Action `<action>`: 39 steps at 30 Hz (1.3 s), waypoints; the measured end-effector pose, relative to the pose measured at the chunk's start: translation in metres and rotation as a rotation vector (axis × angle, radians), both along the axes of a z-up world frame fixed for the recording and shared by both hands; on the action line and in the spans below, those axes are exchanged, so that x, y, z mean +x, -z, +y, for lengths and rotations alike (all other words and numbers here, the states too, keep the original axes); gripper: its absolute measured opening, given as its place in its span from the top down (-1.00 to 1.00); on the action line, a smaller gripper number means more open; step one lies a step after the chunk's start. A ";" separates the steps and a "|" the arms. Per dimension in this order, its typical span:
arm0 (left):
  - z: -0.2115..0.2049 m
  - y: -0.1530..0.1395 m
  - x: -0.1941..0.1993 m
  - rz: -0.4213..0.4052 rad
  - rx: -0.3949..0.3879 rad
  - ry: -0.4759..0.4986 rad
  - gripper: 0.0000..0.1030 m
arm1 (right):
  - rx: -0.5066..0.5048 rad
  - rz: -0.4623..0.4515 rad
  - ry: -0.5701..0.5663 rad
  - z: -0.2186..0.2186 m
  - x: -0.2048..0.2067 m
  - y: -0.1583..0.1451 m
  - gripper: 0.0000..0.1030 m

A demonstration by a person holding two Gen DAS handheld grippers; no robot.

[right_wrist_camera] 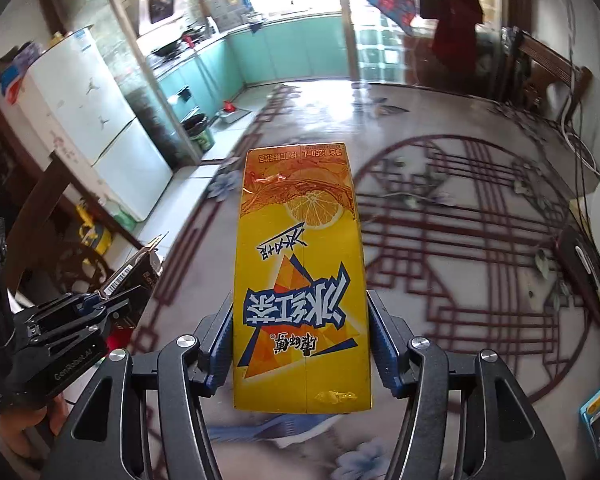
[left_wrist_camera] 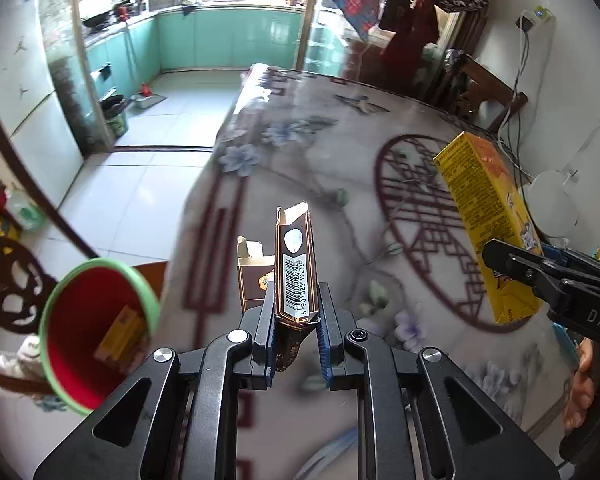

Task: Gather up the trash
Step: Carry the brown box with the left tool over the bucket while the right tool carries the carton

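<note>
Carrying step: left tongs (left_wrist_camera: 296, 320) clamped on brown cigarette pack (left_wrist_camera: 296, 268), right tongs (right_wrist_camera: 300, 344) gripping yellow tea carton (right_wrist_camera: 300, 280). Next: swing left over red bin (left_wrist_camera: 96, 332), release.

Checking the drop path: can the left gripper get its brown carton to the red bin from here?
Probably yes. The left gripper is shut on the brown carton, and the red bin sits open-mouthed just to its left off the table edge. Nothing stands between; one yellow carton already lies inside.
</note>
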State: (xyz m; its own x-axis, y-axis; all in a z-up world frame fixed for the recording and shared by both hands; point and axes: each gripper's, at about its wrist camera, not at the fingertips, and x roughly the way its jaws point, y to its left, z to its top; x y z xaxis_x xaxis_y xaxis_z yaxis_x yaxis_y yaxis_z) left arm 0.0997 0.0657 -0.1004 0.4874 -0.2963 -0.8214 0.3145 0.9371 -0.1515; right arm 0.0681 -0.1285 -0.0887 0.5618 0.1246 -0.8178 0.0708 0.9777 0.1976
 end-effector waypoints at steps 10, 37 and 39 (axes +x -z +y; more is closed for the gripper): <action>0.065 0.001 -0.010 -0.002 0.013 -0.086 0.69 | -0.019 -0.027 -0.080 0.069 -0.002 -0.012 -0.11; 0.224 0.025 -0.011 0.042 0.047 -0.350 0.69 | -0.023 -0.002 -0.372 0.251 0.036 0.001 -0.12; 0.230 0.027 -0.009 0.045 0.045 -0.367 0.69 | -0.022 0.007 -0.390 0.258 0.040 0.005 -0.12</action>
State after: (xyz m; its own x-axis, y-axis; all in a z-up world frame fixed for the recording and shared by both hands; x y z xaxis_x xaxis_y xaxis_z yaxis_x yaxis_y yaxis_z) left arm 0.0908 0.2961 -0.1270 0.5180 -0.0715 -0.8524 -0.0500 0.9923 -0.1136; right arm 0.1078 0.1298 -0.0938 0.4702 0.3104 -0.8262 -0.3060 0.9354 0.1773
